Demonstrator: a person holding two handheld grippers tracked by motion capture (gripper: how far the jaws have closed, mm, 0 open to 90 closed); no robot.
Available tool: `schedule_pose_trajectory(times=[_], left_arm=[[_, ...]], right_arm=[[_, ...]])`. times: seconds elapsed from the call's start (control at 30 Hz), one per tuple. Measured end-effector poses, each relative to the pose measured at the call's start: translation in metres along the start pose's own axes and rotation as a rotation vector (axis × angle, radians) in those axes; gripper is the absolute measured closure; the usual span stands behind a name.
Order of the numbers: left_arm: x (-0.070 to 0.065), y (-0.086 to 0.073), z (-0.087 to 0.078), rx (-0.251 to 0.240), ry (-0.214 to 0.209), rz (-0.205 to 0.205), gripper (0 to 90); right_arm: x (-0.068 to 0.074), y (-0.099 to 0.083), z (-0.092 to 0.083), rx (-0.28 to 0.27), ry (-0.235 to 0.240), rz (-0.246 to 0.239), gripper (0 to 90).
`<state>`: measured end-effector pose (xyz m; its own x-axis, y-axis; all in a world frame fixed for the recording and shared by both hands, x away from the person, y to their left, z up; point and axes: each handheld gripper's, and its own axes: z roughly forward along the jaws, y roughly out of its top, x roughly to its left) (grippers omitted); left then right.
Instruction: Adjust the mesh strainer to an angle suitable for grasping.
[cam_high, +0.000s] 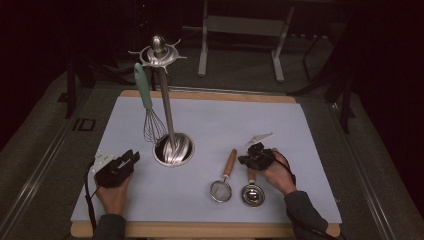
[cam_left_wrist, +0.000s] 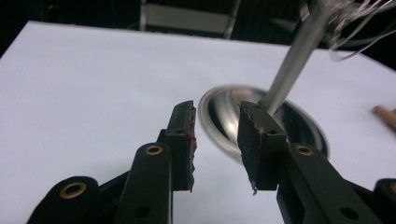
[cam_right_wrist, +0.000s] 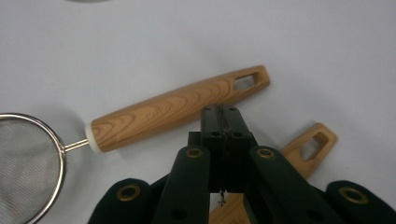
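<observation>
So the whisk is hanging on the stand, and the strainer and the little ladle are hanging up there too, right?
Not quite. The whisk does hang on the stand, but the strainer and the ladle lie flat on the mat, beside the right gripper. The high view shows it.

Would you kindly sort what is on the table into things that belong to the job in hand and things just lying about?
Job in hand:
- right hand-held gripper, shut over the wooden handle of the small ladle
- utensil stand, whisk hung on it

Lying about:
- strainer
- left hand-held gripper, open, empty
- white mat
</observation>
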<state>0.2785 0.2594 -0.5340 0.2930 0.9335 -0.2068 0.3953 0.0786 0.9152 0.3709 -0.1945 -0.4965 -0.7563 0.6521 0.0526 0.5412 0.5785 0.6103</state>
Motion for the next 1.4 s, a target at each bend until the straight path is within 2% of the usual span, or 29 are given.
schedule_pose_trajectory(times=[0.23,0.33,0.67,0.93,1.13,1.4], left_arm=[[-0.003,-0.004,0.002,0.003,0.016,0.024,65.2],[-0.005,-0.004,0.003,0.01,0.014,0.047,65.1],[-0.006,-0.005,0.004,0.011,0.011,0.047,64.5],[-0.006,-0.005,0.004,0.011,0.009,0.048,64.5],[-0.006,-0.005,0.004,0.012,0.008,0.049,64.5],[-0.007,-0.005,0.004,0.014,0.008,0.053,64.5]], right_arm=[[0.0,-0.004,0.007,0.021,0.017,0.012,89.4],[-0.001,-0.006,0.009,0.03,0.015,0.021,89.4],[-0.005,-0.008,0.017,0.088,0.02,0.037,89.6],[-0.006,0.006,0.024,0.12,0.009,0.042,89.6],[-0.001,0.02,0.032,0.15,0.001,0.025,89.6],[0.007,0.038,0.041,0.154,0.008,0.016,89.6]])
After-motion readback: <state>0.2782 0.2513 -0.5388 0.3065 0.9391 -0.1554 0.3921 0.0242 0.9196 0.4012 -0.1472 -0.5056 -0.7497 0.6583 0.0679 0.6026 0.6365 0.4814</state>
